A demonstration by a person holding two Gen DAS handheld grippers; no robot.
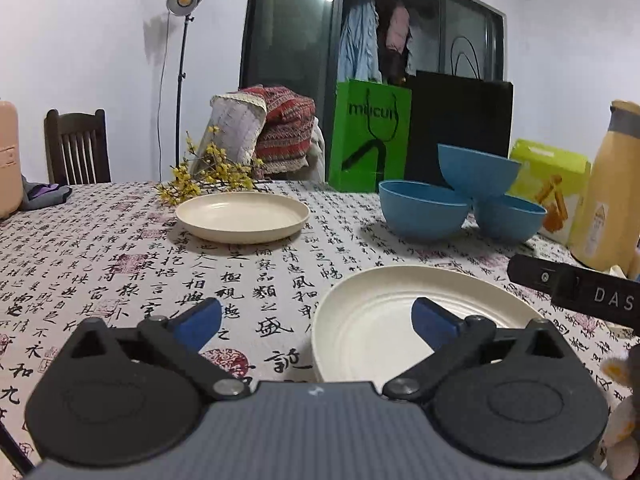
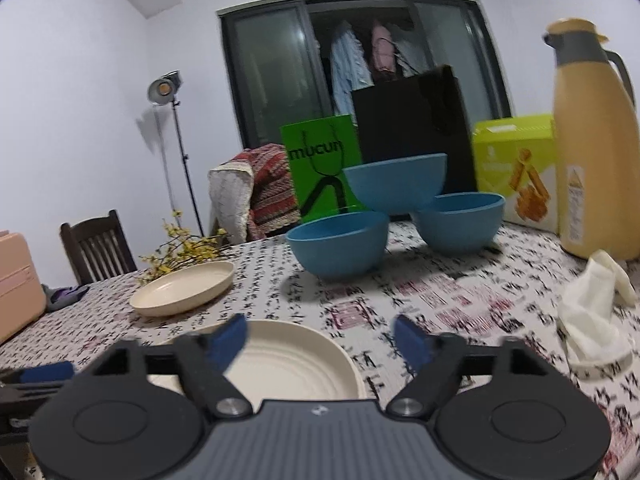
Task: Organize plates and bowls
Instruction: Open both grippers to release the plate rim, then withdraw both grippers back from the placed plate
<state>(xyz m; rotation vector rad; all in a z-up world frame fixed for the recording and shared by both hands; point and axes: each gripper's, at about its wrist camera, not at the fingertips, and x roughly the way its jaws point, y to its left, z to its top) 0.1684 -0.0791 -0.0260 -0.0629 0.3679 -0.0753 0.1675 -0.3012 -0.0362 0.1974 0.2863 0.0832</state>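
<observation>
Both hand-held grippers are hovering low over the table [image 1: 120, 232] with jaws spread and nothing between them. The left hand-held gripper [image 1: 316, 314] is facing the near plate's [image 1: 372, 320] left rim; the right hand-held gripper [image 2: 320, 334] is facing its right rim, though blur is softening that view. To stack well, pinch the rim squarely before carrying the near plate to the far plate [image 1: 242, 216]. Three blue bowls [image 1: 460, 196] are sitting clustered beyond.

Wide-open left gripper [image 1: 317, 316] over near cream plate [image 1: 372, 328], three blue bowls [image 1: 460, 204] beyond.
</observation>
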